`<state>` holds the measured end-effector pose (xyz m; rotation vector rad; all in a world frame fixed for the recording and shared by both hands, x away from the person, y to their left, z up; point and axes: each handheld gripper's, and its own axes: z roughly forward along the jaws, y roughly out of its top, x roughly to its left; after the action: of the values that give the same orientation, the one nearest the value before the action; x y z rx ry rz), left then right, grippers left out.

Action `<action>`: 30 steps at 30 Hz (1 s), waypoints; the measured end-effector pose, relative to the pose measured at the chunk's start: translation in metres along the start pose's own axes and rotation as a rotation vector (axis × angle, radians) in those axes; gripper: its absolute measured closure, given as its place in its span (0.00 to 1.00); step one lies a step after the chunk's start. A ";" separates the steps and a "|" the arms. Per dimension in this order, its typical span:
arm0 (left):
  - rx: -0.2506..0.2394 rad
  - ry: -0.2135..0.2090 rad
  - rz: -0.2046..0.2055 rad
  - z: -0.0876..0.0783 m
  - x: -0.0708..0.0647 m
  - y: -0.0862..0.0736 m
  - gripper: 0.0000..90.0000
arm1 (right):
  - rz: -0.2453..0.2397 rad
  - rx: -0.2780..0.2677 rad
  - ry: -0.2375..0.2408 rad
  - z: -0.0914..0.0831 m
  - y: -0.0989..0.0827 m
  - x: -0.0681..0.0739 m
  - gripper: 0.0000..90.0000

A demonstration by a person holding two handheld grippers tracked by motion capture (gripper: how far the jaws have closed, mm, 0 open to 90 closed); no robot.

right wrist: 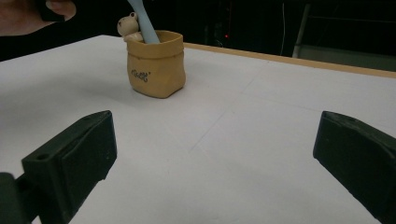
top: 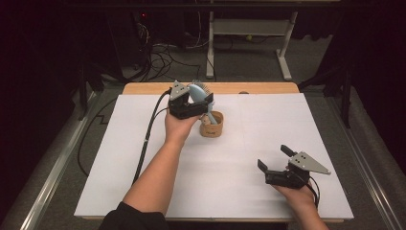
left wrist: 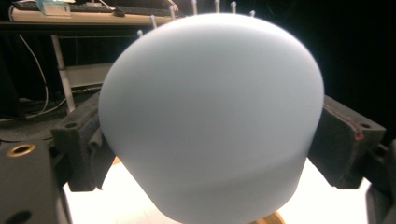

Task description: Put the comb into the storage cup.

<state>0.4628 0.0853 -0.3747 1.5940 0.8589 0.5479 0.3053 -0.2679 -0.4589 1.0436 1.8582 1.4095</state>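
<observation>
Pale-blue hairbrush (top: 197, 93) upright, handle down in tan cup (top: 212, 125), left gripper's (top: 194, 103) fingers apart around its head.

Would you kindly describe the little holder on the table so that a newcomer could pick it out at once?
On the white table, look toward the far wooden edge, just beside the left gripper. There stands a small tan sack-shaped cup, holding the handle of a pale blue hairbrush. Its soft, crumpled rim and small printed lettering set it apart.
</observation>
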 end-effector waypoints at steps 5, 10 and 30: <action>0.001 0.000 -0.006 -0.003 0.003 0.000 0.14 | -0.002 0.001 -0.003 0.000 0.000 0.000 0.01; -0.004 0.002 -0.007 -0.005 0.006 0.000 0.14 | -0.003 0.004 -0.001 0.001 0.000 0.000 0.01; -0.011 0.019 -0.030 -0.014 0.018 -0.007 0.10 | -0.010 0.005 -0.003 0.001 0.000 0.001 0.01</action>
<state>0.4620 0.1084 -0.3810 1.5655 0.8909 0.5463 0.3059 -0.2667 -0.4597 1.0374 1.8635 1.3972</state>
